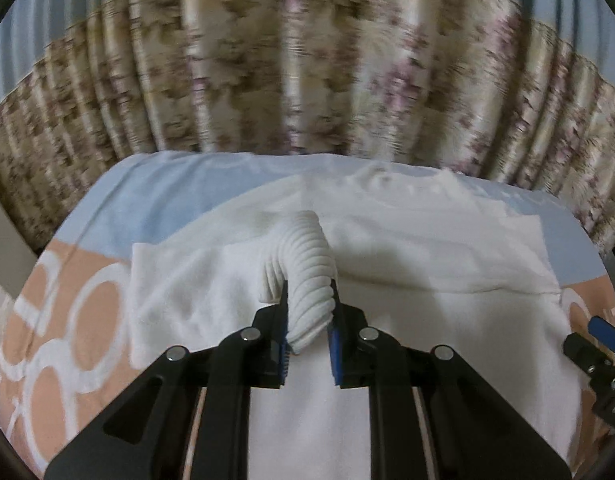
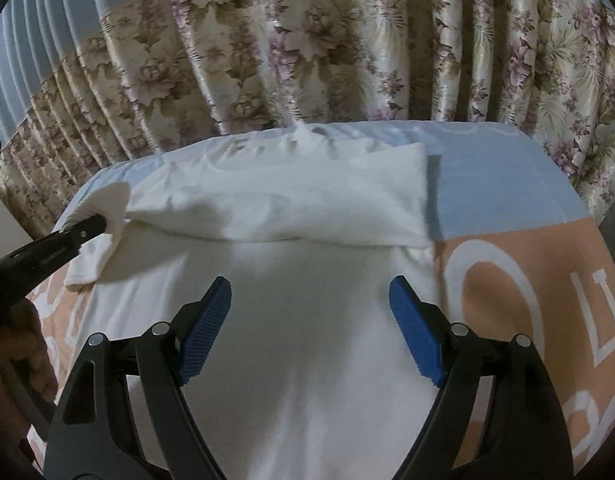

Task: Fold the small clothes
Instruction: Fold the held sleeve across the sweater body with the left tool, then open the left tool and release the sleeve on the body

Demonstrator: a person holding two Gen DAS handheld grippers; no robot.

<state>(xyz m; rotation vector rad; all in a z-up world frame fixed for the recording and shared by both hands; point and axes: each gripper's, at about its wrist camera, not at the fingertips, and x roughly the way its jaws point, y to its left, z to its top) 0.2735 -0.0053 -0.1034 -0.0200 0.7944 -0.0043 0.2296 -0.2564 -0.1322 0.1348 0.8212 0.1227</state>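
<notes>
Nearest, left tongs (image 1: 309,320) clamped on ribbed cuff (image 1: 307,264) of white garment (image 2: 291,320); right tongs (image 2: 311,320) spread wide, holding nothing, above its middle. Garment partly folded on bed (image 2: 507,248) with peach and blue sheet. Risk: sleeve dragged too far, fold pulled askew. Behind, floral curtain (image 2: 347,40).

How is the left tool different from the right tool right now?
The left black tool with blue pads is shut on a ribbed white cuff of the white garment, while the right black tool with blue pads is wide open and holds nothing. The left tool lifts the cuff off the cloth; the right tool hovers over the flat middle of the garment. Both are black with blue ridged pads.
</notes>
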